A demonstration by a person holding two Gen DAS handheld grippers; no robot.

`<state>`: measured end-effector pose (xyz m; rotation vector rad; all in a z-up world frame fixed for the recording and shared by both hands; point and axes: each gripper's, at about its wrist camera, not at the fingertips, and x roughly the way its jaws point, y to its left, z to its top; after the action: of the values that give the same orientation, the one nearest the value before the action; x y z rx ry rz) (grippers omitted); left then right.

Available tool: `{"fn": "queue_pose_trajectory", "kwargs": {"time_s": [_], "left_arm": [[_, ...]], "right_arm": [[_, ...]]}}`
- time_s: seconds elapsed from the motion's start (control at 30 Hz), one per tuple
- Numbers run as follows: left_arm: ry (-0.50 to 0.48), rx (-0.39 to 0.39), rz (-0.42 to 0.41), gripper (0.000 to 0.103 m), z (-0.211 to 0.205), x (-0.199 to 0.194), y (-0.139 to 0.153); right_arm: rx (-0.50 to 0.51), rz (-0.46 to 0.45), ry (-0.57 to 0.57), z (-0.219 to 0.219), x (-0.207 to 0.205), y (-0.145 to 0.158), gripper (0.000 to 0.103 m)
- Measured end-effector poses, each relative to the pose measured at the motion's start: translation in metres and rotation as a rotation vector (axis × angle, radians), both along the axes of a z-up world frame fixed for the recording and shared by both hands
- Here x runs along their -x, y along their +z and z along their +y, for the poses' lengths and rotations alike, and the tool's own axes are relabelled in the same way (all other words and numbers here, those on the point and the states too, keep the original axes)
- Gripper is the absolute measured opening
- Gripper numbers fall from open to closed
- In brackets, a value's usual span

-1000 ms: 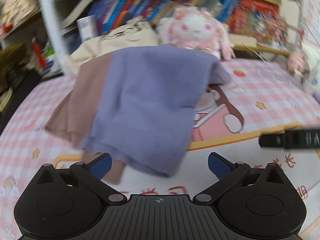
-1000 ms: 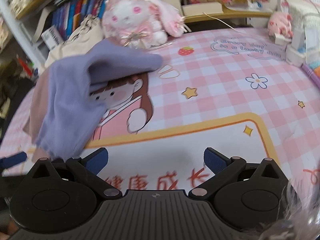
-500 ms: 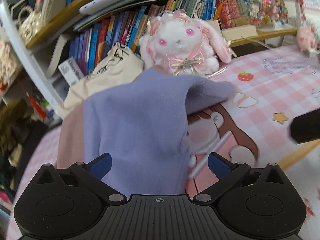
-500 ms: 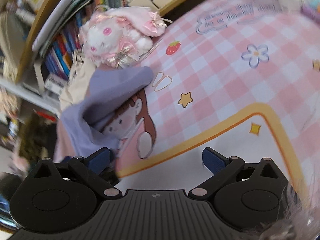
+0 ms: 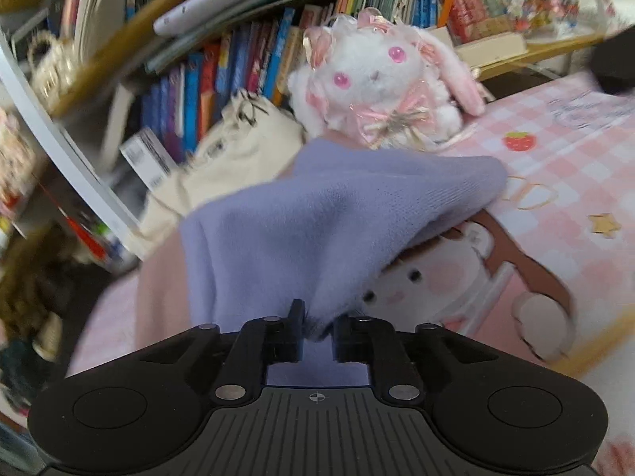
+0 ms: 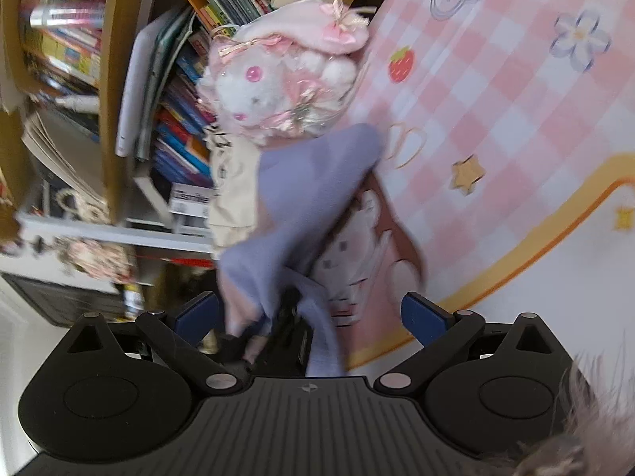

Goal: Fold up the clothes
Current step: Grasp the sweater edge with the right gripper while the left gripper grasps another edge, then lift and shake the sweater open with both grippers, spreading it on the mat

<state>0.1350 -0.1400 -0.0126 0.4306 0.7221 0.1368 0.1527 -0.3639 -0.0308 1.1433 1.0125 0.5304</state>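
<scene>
The left gripper [image 5: 316,333], jaws just closed, pinches the near hem of the lilac garment [image 5: 337,214], whose length runs away toward the plush rabbit [image 5: 381,83]. The right gripper [image 6: 309,317] stands wide open, the cloth hanging loose between its fingers.

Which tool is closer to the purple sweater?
Left. The left tool has just closed and pinches the near edge of the purple sweater. The right tool is open, with the sweater hanging between its fingers, not gripped.
</scene>
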Motion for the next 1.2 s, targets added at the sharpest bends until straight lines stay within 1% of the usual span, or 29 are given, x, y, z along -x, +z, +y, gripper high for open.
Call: {"fn": "queue_pose_trajectory", "kwargs": {"time_s": [0.07, 0.13, 0.17, 0.27, 0.33, 0.4, 0.47, 0.53, 0.57, 0.6, 0.63, 0.7, 0.73, 0.8, 0.87, 0.97, 1.03, 1.07, 1.1, 1.13, 1.17, 1.2], "left_arm": [[-0.040, 0.040, -0.017, 0.010, 0.004, 0.022, 0.014], [-0.106, 0.067, -0.045, 0.009, 0.004, 0.047, 0.035], [-0.137, 0.064, -0.064, 0.009, 0.002, 0.059, 0.045], [-0.198, -0.021, -0.106, 0.009, -0.006, 0.079, 0.060], [-0.181, -0.016, -0.102, 0.009, -0.001, 0.082, 0.064], [-0.153, 0.004, -0.107, 0.009, 0.004, 0.086, 0.070], [-0.150, 0.012, -0.116, 0.009, 0.006, 0.095, 0.075], [-0.147, 0.021, -0.104, 0.009, 0.009, 0.102, 0.075], [-0.144, 0.028, -0.092, 0.009, 0.012, 0.105, 0.073], [-0.144, 0.039, -0.083, 0.008, 0.015, 0.108, 0.071], [-0.156, 0.069, -0.082, 0.008, 0.017, 0.113, 0.073], [-0.180, 0.130, -0.081, 0.008, 0.022, 0.122, 0.078], [-0.196, 0.162, -0.085, 0.008, 0.023, 0.128, 0.081], [-0.269, 0.237, -0.151, 0.008, 0.022, 0.139, 0.104], [-0.351, 0.325, -0.253, 0.008, 0.024, 0.153, 0.137], [-0.449, 0.468, -0.441, 0.007, 0.039, 0.172, 0.195], [-0.494, 0.600, -0.561, 0.007, 0.062, 0.184, 0.226], [-0.502, 0.651, -0.599, 0.007, 0.073, 0.189, 0.234], [-0.489, 0.687, -0.618, 0.007, 0.082, 0.192, 0.239], [-0.474, 0.725, -0.634, 0.007, 0.092, 0.195, 0.242], [-0.444, 0.764, -0.628, 0.007, 0.104, 0.196, 0.241], [-0.389, 0.795, -0.599, 0.008, 0.118, 0.194, 0.230]], "right_arm": [[-0.060, 0.023, 0.004, 0.008, -0.004, -0.006, 0.101], [-0.109, 0.059, 0.001, 0.016, -0.006, -0.014, 0.101], [-0.132, 0.079, -0.005, 0.021, -0.007, -0.018, 0.101], [-0.190, 0.148, -0.057, 0.032, -0.012, -0.036, 0.101], [-0.214, 0.179, -0.109, 0.037, -0.020, -0.044, 0.100], [-0.227, 0.202, -0.151, 0.042, -0.028, -0.051, 0.095], [-0.209, 0.211, -0.169, 0.045, -0.036, -0.054, 0.082], [-0.180, 0.223, -0.182, 0.045, -0.039, -0.056, 0.052], [-0.175, 0.228, -0.190, 0.044, -0.038, -0.058, 0.042], [-0.176, 0.219, -0.201, 0.040, -0.036, -0.058, 0.016], [-0.177, 0.204, -0.212, 0.035, -0.033, -0.056, 0.013], [-0.167, 0.108, -0.215, 0.022, -0.029, -0.036, 0.012], [-0.156, 0.024, -0.210, 0.014, -0.028, -0.017, 0.012], [-0.148, -0.148, -0.201, 0.001, -0.027, 0.029, 0.012], [-0.162, -0.320, -0.196, -0.009, -0.028, 0.083, 0.012], [-0.206, -0.600, -0.155, -0.010, -0.027, 0.168, 0.012], [-0.228, -0.729, -0.105, 0.001, -0.025, 0.212, 0.012], [-0.231, -0.769, -0.074, 0.009, -0.026, 0.228, 0.012], [-0.230, -0.800, -0.041, 0.018, -0.028, 0.241, 0.012], [-0.222, -0.811, -0.010, 0.030, -0.030, 0.250, 0.012], [-0.199, -0.794, 0.021, 0.044, -0.033, 0.249, 0.012], [-0.169, -0.767, 0.052, 0.059, -0.035, 0.243, 0.012]]}}
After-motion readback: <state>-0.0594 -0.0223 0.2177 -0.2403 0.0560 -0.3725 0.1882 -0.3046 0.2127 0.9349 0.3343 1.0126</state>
